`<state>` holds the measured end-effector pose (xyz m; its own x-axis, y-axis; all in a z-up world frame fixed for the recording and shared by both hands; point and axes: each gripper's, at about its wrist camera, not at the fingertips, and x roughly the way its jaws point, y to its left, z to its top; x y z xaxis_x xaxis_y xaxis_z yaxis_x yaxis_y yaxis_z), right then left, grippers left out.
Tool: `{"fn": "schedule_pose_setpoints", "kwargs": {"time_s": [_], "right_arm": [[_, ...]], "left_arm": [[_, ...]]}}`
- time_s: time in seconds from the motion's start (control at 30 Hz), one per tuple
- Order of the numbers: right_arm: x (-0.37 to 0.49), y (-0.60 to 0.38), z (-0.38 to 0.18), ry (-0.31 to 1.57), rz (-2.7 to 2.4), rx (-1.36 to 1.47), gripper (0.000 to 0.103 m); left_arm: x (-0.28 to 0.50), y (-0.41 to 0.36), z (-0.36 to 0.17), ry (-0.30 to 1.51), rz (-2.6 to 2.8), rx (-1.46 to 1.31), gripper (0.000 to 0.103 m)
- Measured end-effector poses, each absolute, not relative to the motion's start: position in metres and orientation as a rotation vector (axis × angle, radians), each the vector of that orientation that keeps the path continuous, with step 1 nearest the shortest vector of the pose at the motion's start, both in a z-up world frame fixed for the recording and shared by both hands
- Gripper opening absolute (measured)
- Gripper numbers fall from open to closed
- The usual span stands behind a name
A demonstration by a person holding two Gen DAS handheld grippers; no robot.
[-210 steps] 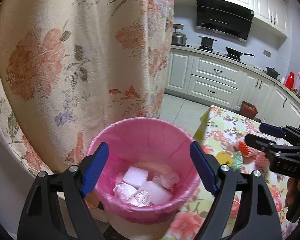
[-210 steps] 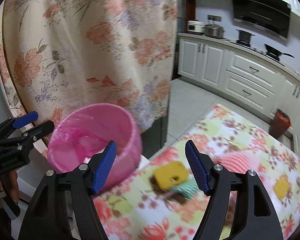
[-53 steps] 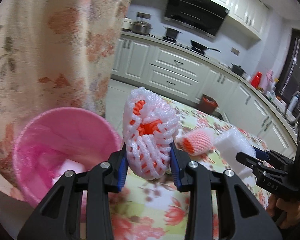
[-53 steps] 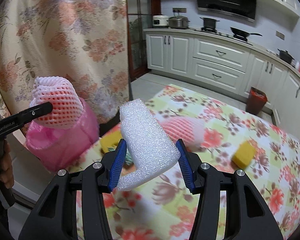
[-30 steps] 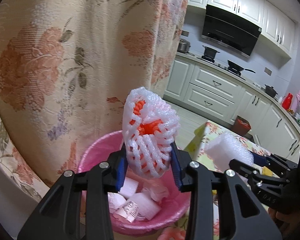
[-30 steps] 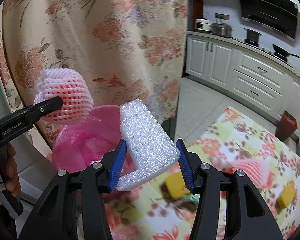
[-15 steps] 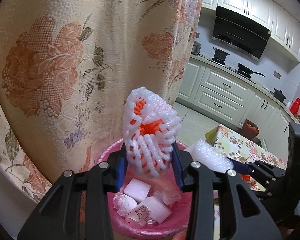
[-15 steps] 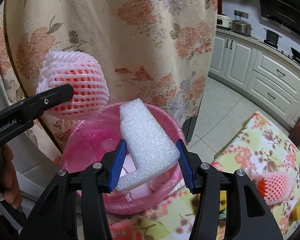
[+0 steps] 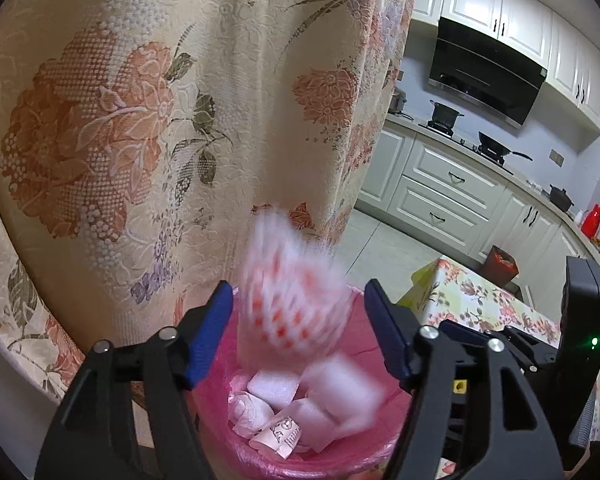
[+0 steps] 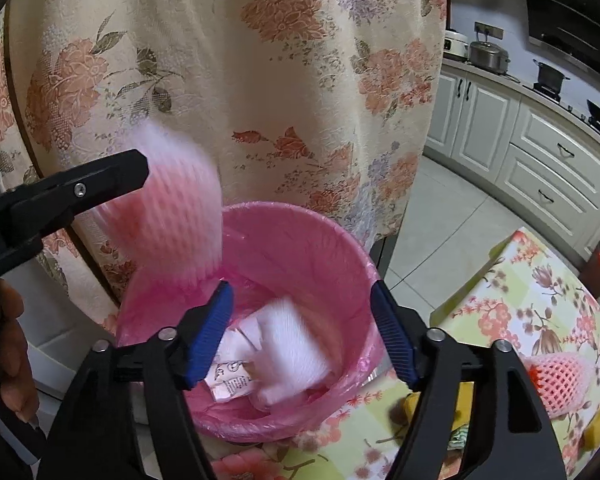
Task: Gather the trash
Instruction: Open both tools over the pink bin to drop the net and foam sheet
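Both foam pieces now loose, seemingly mid-fall above pink bin (image 10: 324,240); each hand-held gripper's jaws opening, empty.

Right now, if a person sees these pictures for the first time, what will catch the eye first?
First, the blurred pink foam net, falling between the opening jaws of the left gripper above the pink bin. Next, the white foam block, also blurred, dropping into the bin between the opening jaws of the right gripper. Behind everything hangs a large flowered curtain.
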<state>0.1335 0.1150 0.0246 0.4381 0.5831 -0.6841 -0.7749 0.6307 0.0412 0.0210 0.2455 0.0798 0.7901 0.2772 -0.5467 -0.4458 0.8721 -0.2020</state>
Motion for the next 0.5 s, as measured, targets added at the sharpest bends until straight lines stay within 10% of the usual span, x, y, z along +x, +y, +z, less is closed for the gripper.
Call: {"fn": "schedule_pose_setpoints", "kwargs": {"time_s": [0.5], "right_arm": [[0.133,0.075,0.030,0.706,0.798,-0.260,0.070]], "left_arm": [[0.021,0.237,0.081,0.530,0.390,-0.328,0.069]]}}
